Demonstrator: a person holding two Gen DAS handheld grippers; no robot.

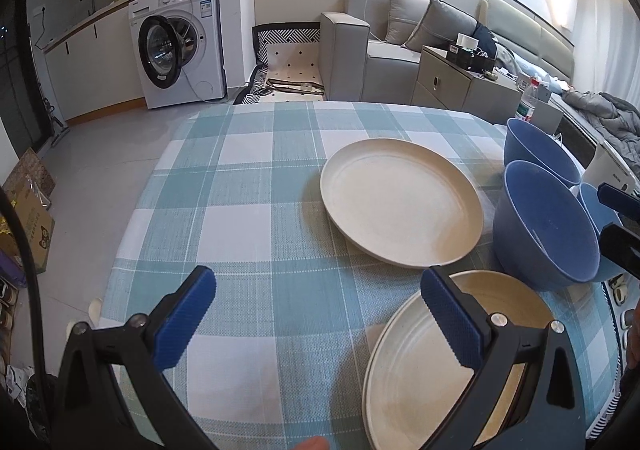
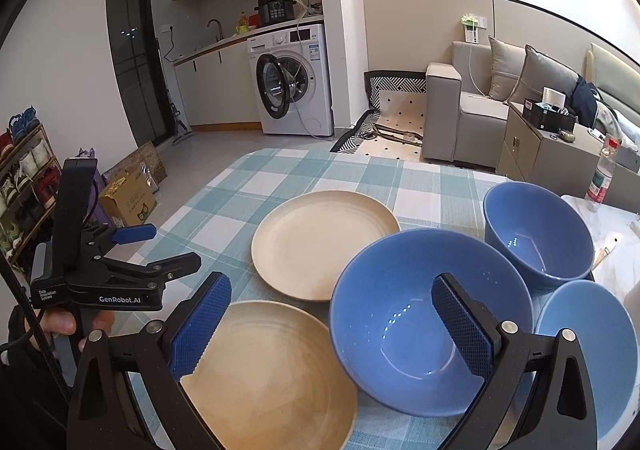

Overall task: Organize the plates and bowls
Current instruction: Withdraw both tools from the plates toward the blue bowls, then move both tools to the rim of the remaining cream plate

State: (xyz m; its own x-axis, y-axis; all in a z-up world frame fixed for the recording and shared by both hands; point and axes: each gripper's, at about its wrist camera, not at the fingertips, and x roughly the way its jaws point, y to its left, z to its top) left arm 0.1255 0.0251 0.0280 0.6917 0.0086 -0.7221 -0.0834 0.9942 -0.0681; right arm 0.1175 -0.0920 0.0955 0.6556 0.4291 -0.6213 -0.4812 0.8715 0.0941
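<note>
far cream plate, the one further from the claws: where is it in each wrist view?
Left wrist: the far round cream plate sits right of centre, beyond the right fingertip, left of the blue bowls.
Right wrist: the same plate is at centre, up and left of the nearest big blue bowl.
Shared landmark: the white washing machine by the back wall.

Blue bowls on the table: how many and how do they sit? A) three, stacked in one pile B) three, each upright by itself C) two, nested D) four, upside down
B: the right wrist view shows three blue bowls, a big near one, a far one and a paler one at the right edge, all open side up on the checked tablecloth, none inside another.
</note>
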